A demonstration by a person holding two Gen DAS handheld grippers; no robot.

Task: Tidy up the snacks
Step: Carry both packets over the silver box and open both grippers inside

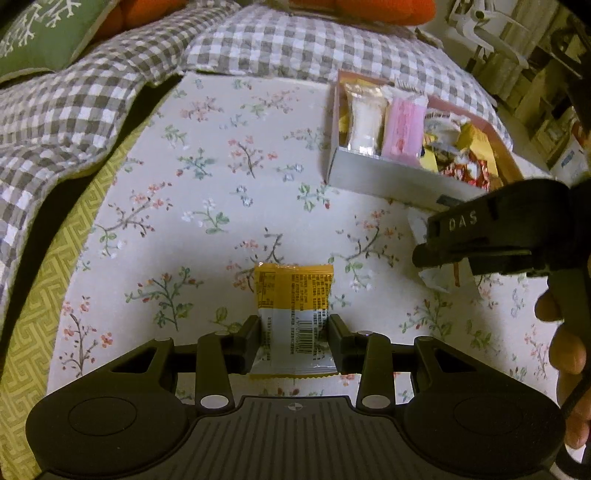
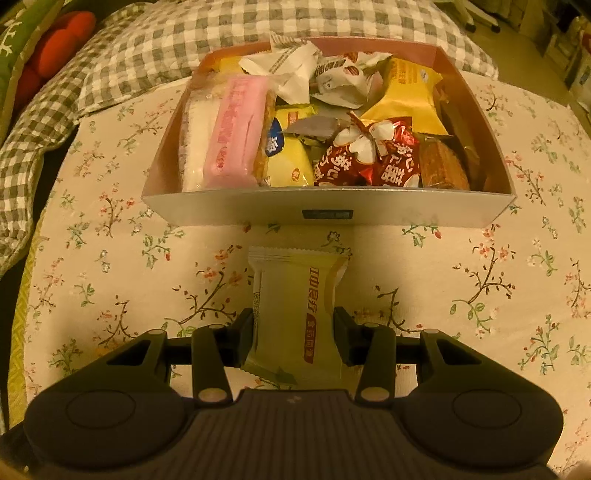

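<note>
My left gripper (image 1: 293, 326) is shut on a yellow-and-white snack packet (image 1: 293, 288), which rests on the floral cloth (image 1: 207, 184). My right gripper (image 2: 293, 326) is shut on a pale yellow snack packet (image 2: 295, 291), its pads pressing the packet's sides just in front of the snack box (image 2: 332, 206). In the left wrist view the right gripper (image 1: 439, 258) shows from the side with that pale packet (image 1: 434, 278) in it, close to the box (image 1: 388, 181). The box holds several wrapped snacks, among them a pink bar (image 2: 236, 136) and red candies (image 2: 369, 158).
A grey checked blanket (image 1: 74, 110) lies bunched behind and to the left of the floral cloth. A green cushion (image 1: 40, 33) and an orange cushion (image 2: 55, 40) sit at the far left. A person's hand (image 1: 565, 350) grips the right gripper. Furniture stands at the far right.
</note>
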